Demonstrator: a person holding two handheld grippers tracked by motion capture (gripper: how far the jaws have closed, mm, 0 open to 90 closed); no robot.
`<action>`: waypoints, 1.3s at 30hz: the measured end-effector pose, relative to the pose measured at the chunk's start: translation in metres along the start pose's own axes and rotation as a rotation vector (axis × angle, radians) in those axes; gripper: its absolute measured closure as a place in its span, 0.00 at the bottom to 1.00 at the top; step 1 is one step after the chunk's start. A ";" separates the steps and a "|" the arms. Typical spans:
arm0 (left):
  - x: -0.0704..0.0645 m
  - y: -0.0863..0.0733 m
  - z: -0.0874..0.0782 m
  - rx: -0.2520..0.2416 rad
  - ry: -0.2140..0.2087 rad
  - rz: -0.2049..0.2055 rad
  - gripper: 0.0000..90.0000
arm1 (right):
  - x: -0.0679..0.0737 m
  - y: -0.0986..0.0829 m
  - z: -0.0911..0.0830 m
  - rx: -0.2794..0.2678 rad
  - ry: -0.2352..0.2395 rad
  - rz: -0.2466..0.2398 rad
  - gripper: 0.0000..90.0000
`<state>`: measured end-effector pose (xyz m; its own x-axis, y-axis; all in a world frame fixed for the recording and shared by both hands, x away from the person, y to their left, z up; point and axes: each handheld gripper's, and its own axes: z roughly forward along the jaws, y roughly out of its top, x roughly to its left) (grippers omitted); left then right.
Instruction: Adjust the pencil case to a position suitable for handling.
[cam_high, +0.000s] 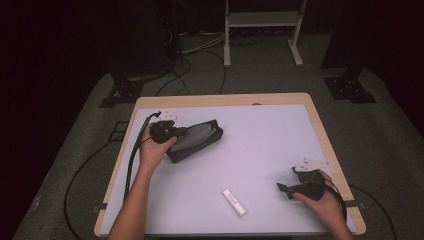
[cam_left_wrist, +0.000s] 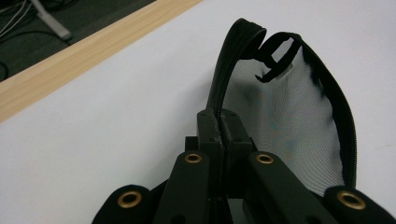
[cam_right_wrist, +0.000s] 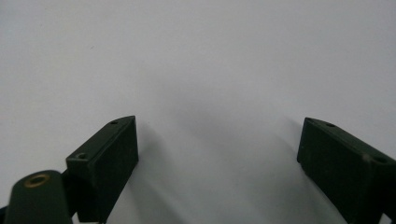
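A table (cam_high: 320, 131) with a pale wood rim and a white top stands on grey carpet (cam_high: 390, 140). Beyond it the room is dark. A white metal stand (cam_high: 262, 22) sits at the far side, black cables (cam_high: 200, 60) trail across the floor, and 2 black bases (cam_high: 348, 87) flank the table.

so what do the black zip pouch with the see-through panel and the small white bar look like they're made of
The black zip pouch looks like fabric with a fine mesh panel: the weave shows and the white table reads through it, edged by a toothed zipper. The small white bar looks like smooth, matte plastic, though it is too small to be sure.
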<state>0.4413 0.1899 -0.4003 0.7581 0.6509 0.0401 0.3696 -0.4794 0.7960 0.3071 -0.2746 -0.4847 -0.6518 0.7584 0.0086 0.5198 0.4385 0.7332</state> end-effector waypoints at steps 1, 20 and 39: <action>-0.001 0.001 -0.001 0.000 -0.005 0.011 0.99 | 0.000 0.000 0.000 0.000 0.000 0.000 0.13; -0.029 0.012 -0.012 -0.033 -0.130 0.063 0.99 | 0.000 0.000 0.000 -0.002 0.000 0.002 0.13; -0.051 0.016 -0.008 -0.025 -0.262 0.128 0.99 | 0.000 0.000 0.000 -0.001 0.000 0.002 0.13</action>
<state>0.4045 0.1538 -0.3845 0.9117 0.4106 -0.0135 0.2513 -0.5314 0.8090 0.3070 -0.2745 -0.4846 -0.6506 0.7593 0.0105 0.5212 0.4363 0.7335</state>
